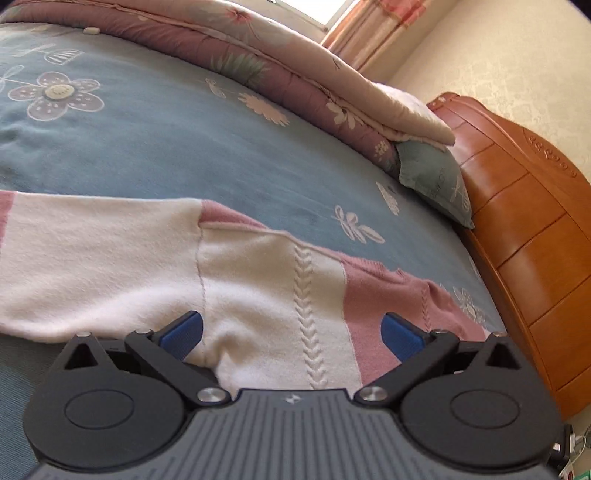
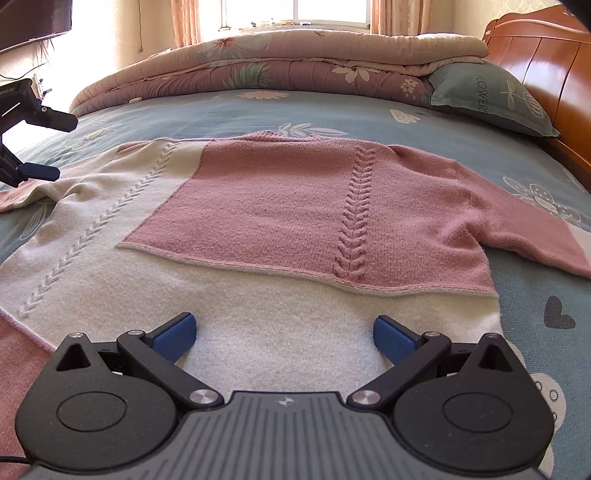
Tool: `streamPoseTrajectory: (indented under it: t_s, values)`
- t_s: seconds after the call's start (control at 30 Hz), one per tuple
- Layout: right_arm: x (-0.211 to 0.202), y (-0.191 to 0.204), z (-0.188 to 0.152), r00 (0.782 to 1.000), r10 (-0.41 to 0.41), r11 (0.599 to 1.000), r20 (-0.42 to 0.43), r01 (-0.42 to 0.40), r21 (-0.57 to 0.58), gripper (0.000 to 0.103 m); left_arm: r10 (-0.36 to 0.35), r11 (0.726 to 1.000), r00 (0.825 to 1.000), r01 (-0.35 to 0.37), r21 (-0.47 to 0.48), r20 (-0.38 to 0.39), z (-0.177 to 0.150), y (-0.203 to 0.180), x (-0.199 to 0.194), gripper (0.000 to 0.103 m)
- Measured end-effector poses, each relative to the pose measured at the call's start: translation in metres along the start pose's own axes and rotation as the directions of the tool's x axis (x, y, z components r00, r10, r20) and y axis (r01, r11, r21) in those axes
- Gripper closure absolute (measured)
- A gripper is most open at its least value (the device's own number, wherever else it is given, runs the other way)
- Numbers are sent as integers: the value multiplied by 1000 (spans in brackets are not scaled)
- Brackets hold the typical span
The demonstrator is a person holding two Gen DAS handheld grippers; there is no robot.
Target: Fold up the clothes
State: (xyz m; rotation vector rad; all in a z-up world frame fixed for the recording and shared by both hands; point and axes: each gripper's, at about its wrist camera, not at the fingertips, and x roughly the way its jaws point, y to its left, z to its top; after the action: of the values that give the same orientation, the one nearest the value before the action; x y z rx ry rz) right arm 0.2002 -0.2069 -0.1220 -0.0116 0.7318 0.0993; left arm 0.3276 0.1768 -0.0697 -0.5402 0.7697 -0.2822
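Observation:
A knit sweater (image 2: 280, 192) in pink and cream blocks with braided cable stripes lies spread flat on the blue flowered bedsheet (image 2: 332, 114). Its pink sleeve (image 2: 524, 229) stretches out to the right. My right gripper (image 2: 284, 338) is open low over the cream hem, with nothing between its blue pads (image 2: 175, 338). In the left wrist view the sweater (image 1: 258, 295) fills the foreground and its cream sleeve (image 1: 92, 258) runs off to the left. My left gripper (image 1: 291, 336) is open just above the cloth near the armpit. The left gripper (image 2: 61, 146) also shows at the left edge of the right wrist view.
A folded pink floral quilt (image 2: 280, 66) lies along the far side of the bed. A grey-green pillow (image 2: 487, 96) leans on the wooden headboard (image 2: 546, 66) at the right. Behind the bed are a window and curtains (image 2: 295, 14). A dark screen (image 2: 33, 18) hangs top left.

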Motion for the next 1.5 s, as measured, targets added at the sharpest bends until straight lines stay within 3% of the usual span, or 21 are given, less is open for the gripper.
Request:
streamPoseTrajectory:
  t_s: [0.07,0.13,0.27,0.37,0.47,0.5,0.53,0.67,0.77,0.9,1.13,1.5]
  values:
    - [0,1,0,1000,-6,1000,0,6,0,0,18,998,998,-14,-67,52,11,21,-9,1]
    - [1,2,1,1000,-11,1000,-2,11,3,0,-27,989,999,32,-144,39,12,41,-5,1]
    - [3,4,2,1000,-26,1000,-6,26,13,0,-33,994,999,32,-109,-12,7,43,11,1]
    - [4,6,4,999,-33,999,-10,33,17,0,124,991,990,-127,-46,-61,3,44,18,2]
    - [4,5,4,999,-30,999,-10,30,19,0,181,981,983,-181,-74,-6,6,42,3,2]
    - [4,5,4,999,-32,999,-11,32,18,0,177,982,984,-175,-68,29,7,38,-3,2]
    - [4,6,4,999,-35,999,-12,35,18,0,128,990,990,-124,-67,55,10,35,-7,2]
    - [4,7,4,999,-37,999,-13,37,18,0,-4,997,1000,4,-72,-1,10,20,10,1]
    - [4,6,5,999,-36,999,-17,36,18,0,98,993,989,-105,-56,-112,1,21,34,2]
    - [3,5,5,999,-30,999,-23,30,18,0,138,989,985,-143,-46,-99,0,23,17,4]
    - [4,7,6,999,-38,999,-21,39,20,0,67,993,997,-69,-91,-26,10,28,8,3]
    - [4,7,6,999,-40,999,-22,40,20,0,45,989,999,-43,-138,16,14,34,-5,2]
